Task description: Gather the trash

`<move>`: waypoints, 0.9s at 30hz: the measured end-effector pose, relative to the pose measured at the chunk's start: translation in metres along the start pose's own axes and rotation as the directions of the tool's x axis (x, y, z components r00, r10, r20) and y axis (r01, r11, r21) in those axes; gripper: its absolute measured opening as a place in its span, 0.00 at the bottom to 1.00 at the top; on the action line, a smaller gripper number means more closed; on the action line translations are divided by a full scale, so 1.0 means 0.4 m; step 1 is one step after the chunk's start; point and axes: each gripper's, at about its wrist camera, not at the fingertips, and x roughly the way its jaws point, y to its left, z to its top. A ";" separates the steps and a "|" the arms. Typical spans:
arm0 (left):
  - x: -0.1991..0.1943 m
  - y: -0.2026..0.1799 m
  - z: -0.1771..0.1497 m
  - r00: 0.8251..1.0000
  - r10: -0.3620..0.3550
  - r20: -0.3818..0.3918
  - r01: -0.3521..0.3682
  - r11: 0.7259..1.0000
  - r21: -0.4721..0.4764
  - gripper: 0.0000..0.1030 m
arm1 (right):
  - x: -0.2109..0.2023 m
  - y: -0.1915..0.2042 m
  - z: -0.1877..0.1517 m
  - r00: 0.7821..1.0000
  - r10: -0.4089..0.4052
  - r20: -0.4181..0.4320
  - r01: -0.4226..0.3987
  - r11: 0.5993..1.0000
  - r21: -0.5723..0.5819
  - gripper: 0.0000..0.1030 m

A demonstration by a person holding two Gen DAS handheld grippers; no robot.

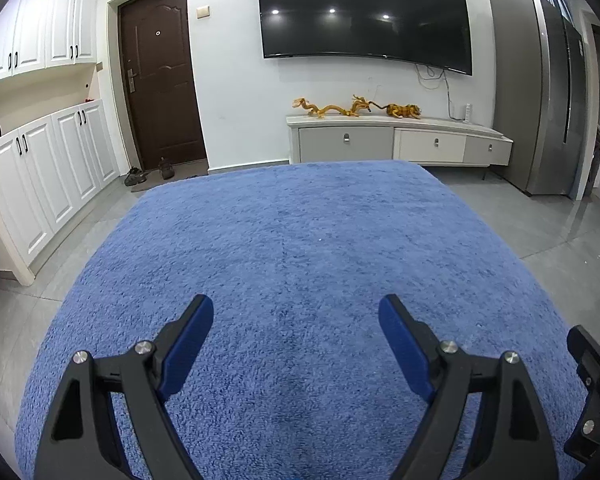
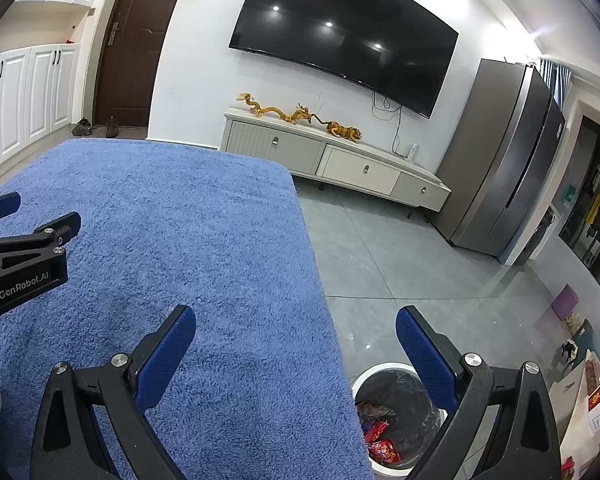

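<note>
1. Trash is nowhere on the blue fleece cover [image 1: 300, 240]: from near edge to far edge, left corner to right, the surface shows bare in both wrist views.
2. The only trash in sight lies in the white wastebasket [image 2: 374, 372], which stands on the grey tile floor just beside the surface's right edge, near its front corner. A black liner [image 2: 404, 392] lines it, and red wrappers [image 2: 382, 446] lie at the bottom.
3. The wrappers look like thin crinkled film, so they should be very light, soft and slippery; they would crush flat under the pads and could slide out of a shallow pinch. A bunched fold or a twisted end is the better place to pinch than a flat face. What they once held is too small to read.
4. The left gripper [image 1: 296, 312] hangs over the middle of the near edge with its blue pads spread wide and nothing between them.
5. The right gripper [image 2: 296, 322] straddles the right edge, its jaws equally wide and empty, one finger over the fleece and the other over the wastebasket.
6. My judgement: collecting is probably finished, or any further piece lies outside these views.
</note>
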 end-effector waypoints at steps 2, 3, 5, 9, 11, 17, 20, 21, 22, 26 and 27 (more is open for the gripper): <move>-0.004 -0.006 0.000 1.000 -0.003 0.002 0.003 1.000 0.006 0.82 | 0.003 -0.005 -0.002 1.000 0.002 -0.003 -0.002 1.000 0.008 0.98; -0.007 -0.012 0.001 1.000 -0.006 0.004 0.006 1.000 0.011 0.82 | 0.005 -0.009 -0.003 1.000 0.002 -0.003 -0.002 1.000 0.015 0.98; -0.011 -0.020 0.002 1.000 -0.010 0.005 0.010 1.000 0.019 0.82 | 0.006 -0.020 -0.006 1.000 -0.002 -0.004 0.002 1.000 0.031 0.98; -0.025 -0.041 0.006 1.000 -0.024 0.010 0.024 0.999 0.036 0.82 | 0.009 -0.045 -0.015 1.000 -0.020 -0.010 0.020 0.998 0.058 0.98; -0.033 -0.050 0.006 0.999 -0.031 0.013 0.030 0.999 0.045 0.82 | 0.008 -0.060 -0.020 1.000 -0.026 -0.012 0.027 0.997 0.078 0.98; -0.051 -0.072 0.007 0.998 -0.053 0.018 0.051 0.996 0.071 0.82 | -0.009 -0.095 -0.032 1.000 -0.030 0.000 0.030 0.989 0.141 0.98; -0.062 -0.079 0.009 0.998 -0.060 0.024 0.058 0.995 0.080 0.82 | -0.020 -0.110 -0.035 0.999 -0.037 0.012 0.035 0.983 0.181 0.98; -0.066 -0.081 0.009 0.998 -0.062 0.026 0.059 0.995 0.083 0.82 | -0.023 -0.117 -0.036 0.999 -0.039 0.015 0.036 0.981 0.190 0.98; -0.069 -0.081 0.009 0.998 -0.062 0.028 0.060 0.995 0.086 0.82 | -0.026 -0.124 -0.037 0.999 -0.043 0.019 0.038 0.979 0.202 0.98; -0.083 -0.076 0.011 0.997 -0.065 0.039 0.061 0.995 0.084 0.82 | -0.036 -0.144 -0.042 0.998 -0.058 0.027 0.050 0.971 0.232 0.98; -0.086 -0.076 0.012 0.997 -0.065 0.041 0.061 0.995 0.082 0.82 | -0.037 -0.148 -0.044 0.998 -0.060 0.027 0.052 0.970 0.239 0.98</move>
